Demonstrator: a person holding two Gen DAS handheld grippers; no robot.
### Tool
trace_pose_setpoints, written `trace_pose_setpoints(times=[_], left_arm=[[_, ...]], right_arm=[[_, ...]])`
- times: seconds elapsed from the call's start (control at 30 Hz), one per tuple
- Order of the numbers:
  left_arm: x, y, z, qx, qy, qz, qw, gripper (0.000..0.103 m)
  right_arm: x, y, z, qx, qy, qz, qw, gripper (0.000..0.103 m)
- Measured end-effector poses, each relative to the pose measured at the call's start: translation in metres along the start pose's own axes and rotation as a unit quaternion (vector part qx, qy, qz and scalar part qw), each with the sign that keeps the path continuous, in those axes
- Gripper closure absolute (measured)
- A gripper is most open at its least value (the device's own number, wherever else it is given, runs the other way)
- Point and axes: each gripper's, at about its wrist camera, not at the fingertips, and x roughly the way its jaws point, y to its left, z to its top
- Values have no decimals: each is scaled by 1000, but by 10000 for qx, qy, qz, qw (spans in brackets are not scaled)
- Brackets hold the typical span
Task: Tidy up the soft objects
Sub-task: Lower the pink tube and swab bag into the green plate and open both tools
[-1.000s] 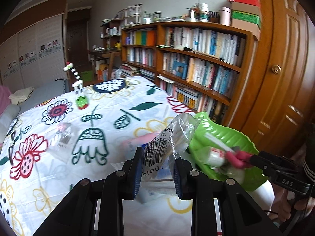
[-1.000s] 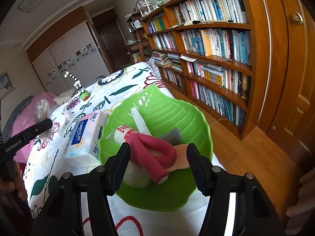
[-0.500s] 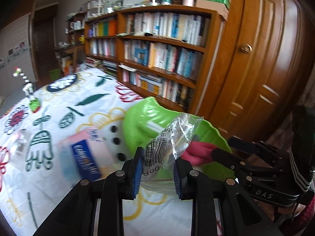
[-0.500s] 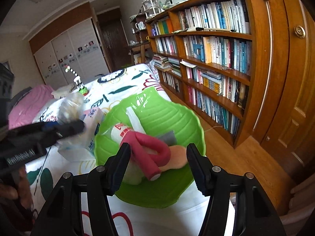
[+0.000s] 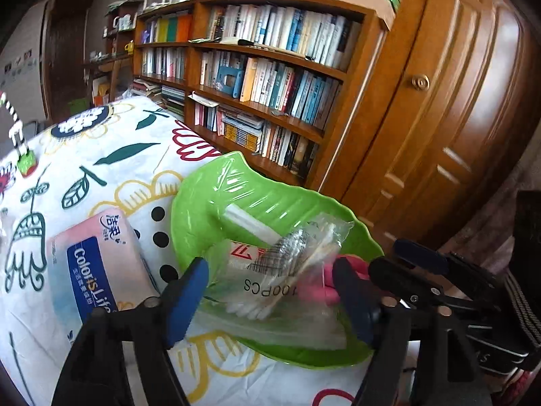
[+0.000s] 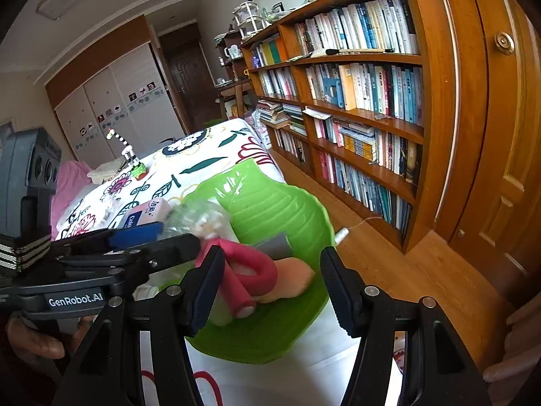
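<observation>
A green leaf-shaped bowl (image 5: 270,199) (image 6: 284,209) sits at the bed's corner. My left gripper (image 5: 270,280) is open over it, and a clear bag of cotton swabs (image 5: 290,270) lies loose between its fingers on the bowl. The bowl also holds a pink foam loop (image 6: 250,270), a peach pad (image 6: 290,277), a grey piece (image 6: 275,245) and a white tube (image 5: 250,223). My right gripper (image 6: 270,280) is open and empty just above the bowl's near side. A pink and blue tissue pack (image 5: 91,264) lies on the bed left of the bowl.
The bed has a floral cover (image 5: 101,155). A striped toy on a green base (image 6: 133,162) stands farther back. A wooden bookshelf (image 6: 355,101) and a door (image 5: 456,118) are to the right, with wooden floor (image 6: 405,270) below.
My left gripper carried the swab bag rightward over the bowl, then opened and let it go. The right gripper stayed open over the bowl.
</observation>
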Motion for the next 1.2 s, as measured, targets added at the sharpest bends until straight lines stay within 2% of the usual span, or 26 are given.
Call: trace_pose_setpoints(times=[0.07, 0.23, 0.33, 0.47, 0.6, 0.73, 0.87, 1.2], left_arm=[[-2, 1, 0, -48, -32, 11, 10000, 24], [-13, -5, -1, 220, -187, 285, 9992, 24], [-16, -7, 0, 292, -226, 317, 9988, 18], [-23, -5, 0, 284, -286, 376, 9985, 17], [-29, -5, -2, 521, -324, 850, 9945, 16], [-18, -8, -7, 857, -138, 1267, 9881, 16], [1, -3, -8, 828, 17, 1507, 9851, 16], [27, -1, -1, 847, 199, 1669, 9821, 16]], right_arm=[[1, -1, 1, 16, -5, 3, 10000, 43], [1, -3, 1, 31, -10, 4, 10000, 43], [0, -5, 2, 51, -46, -17, 10000, 43], [-1, -7, 3, 74, -84, -21, 9999, 43], [-2, -6, 2, 66, -83, 0, 9999, 43], [-2, -6, 2, 64, -85, -4, 9999, 43], [-2, -1, 2, 38, -99, 19, 9999, 43], [-2, -4, 2, 122, -108, 15, 9999, 43]])
